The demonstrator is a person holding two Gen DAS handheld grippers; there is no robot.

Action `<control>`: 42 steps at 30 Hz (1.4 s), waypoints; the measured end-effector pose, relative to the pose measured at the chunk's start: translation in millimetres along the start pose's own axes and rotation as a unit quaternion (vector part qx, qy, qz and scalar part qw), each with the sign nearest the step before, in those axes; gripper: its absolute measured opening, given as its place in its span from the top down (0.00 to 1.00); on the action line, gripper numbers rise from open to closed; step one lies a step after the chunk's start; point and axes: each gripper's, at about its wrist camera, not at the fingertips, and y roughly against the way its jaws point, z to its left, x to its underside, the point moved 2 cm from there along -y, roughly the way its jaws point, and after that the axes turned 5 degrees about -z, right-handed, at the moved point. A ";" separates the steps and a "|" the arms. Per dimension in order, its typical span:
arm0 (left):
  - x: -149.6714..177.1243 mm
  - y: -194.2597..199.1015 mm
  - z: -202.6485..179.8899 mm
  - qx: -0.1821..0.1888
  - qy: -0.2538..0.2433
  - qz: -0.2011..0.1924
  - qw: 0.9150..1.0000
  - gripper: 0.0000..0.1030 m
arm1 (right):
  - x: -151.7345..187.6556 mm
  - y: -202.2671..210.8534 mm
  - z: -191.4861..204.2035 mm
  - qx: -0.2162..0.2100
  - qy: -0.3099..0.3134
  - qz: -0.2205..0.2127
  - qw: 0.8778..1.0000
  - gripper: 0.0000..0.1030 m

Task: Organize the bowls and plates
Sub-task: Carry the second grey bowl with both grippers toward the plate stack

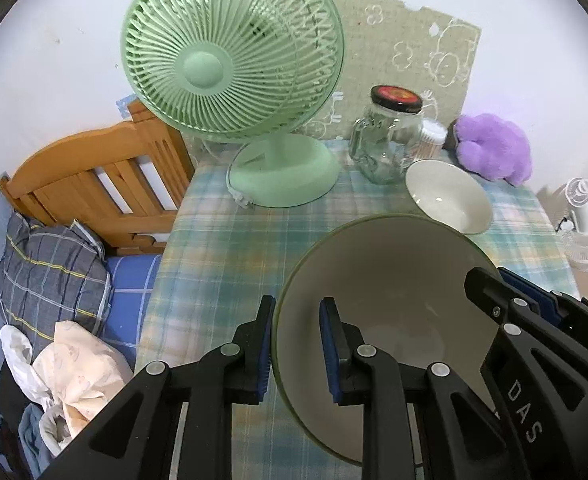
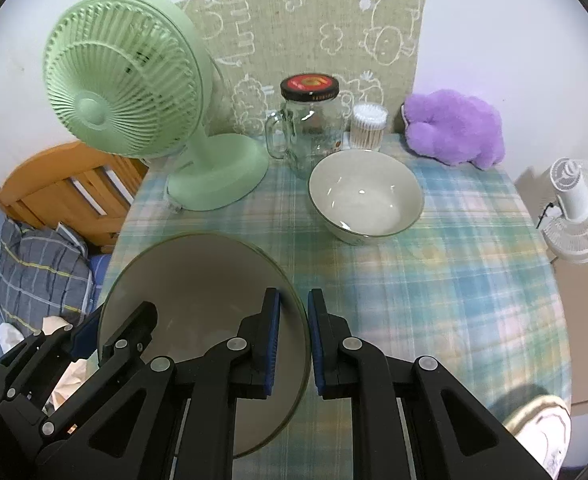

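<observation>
Checked cloth is spread over the table, with a green fan at the back. A big bowl is held up near the front of the cloth. Its rim is pinched by the left gripper on one side and by the right gripper on the other. A smaller bowl is seen just in front of a glass jar.
</observation>
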 end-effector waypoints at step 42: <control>112.1 81.3 -56.7 0.091 -0.054 0.033 0.994 0.81 | 130.9 121.9 -47.1 0.080 -0.054 0.009 0.995 0.83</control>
